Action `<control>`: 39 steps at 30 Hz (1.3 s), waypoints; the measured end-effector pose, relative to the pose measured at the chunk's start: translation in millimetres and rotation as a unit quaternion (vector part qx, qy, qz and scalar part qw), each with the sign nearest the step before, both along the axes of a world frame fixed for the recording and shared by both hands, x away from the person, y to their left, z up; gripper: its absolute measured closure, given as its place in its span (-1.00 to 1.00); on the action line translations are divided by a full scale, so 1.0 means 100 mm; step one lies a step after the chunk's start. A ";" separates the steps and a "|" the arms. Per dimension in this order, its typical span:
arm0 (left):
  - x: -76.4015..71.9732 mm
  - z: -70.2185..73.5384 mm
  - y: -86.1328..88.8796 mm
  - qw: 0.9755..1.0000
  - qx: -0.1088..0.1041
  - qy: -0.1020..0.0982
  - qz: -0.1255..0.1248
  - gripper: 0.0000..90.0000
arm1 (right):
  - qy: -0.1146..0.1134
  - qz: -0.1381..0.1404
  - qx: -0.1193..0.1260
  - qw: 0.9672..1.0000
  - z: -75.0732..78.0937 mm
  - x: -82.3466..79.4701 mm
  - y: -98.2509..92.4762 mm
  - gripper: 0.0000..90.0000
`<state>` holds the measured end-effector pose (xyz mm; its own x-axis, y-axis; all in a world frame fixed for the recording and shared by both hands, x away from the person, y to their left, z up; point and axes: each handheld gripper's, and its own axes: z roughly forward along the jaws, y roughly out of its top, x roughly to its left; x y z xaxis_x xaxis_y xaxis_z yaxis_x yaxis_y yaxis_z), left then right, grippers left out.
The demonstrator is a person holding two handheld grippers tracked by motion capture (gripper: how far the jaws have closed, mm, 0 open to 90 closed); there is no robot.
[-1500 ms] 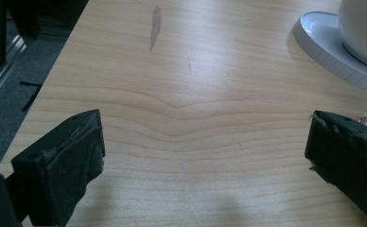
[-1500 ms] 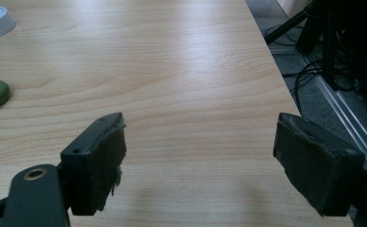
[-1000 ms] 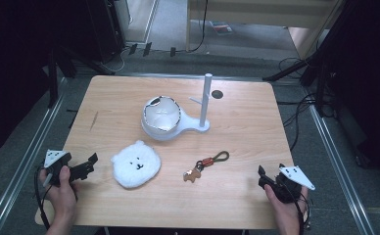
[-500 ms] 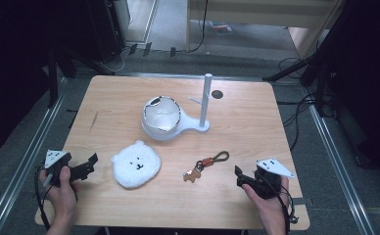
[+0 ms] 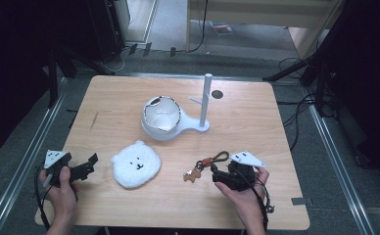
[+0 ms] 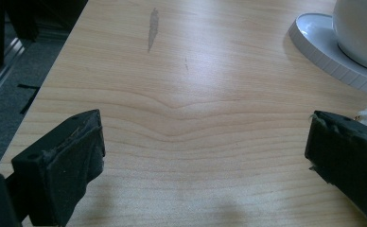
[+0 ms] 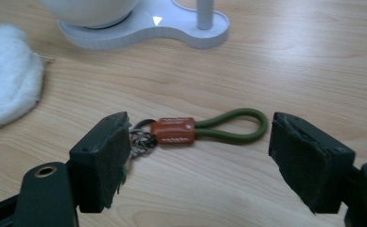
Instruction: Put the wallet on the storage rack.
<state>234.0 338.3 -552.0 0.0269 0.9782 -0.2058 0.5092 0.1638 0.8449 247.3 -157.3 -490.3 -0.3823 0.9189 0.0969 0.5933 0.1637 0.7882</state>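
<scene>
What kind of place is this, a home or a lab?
Probably a lab or recording workspace: a bare wooden table framed by metal rails, loose cables across grey floor, and dark equipment stands around it.

Pale wooden table (image 5: 256, 122) bearing a white stand with bowl and post (image 5: 171, 120), fluffy white bear-face pouch (image 5: 135, 164), green-looped keychain (image 5: 205, 166) (brown leather tab).
</scene>
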 end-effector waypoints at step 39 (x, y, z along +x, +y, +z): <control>0.00 0.00 0.00 1.000 -0.001 0.000 -0.001 -1.00 | 0.061 0.156 0.012 0.986 -0.22 0.47 1.48 -0.48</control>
<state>234.3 338.4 -552.0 0.0297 0.9776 -0.2085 0.5092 0.1647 0.8447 294.8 -9.6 -512.2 -0.6299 0.7555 0.1801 0.6074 0.3346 0.7205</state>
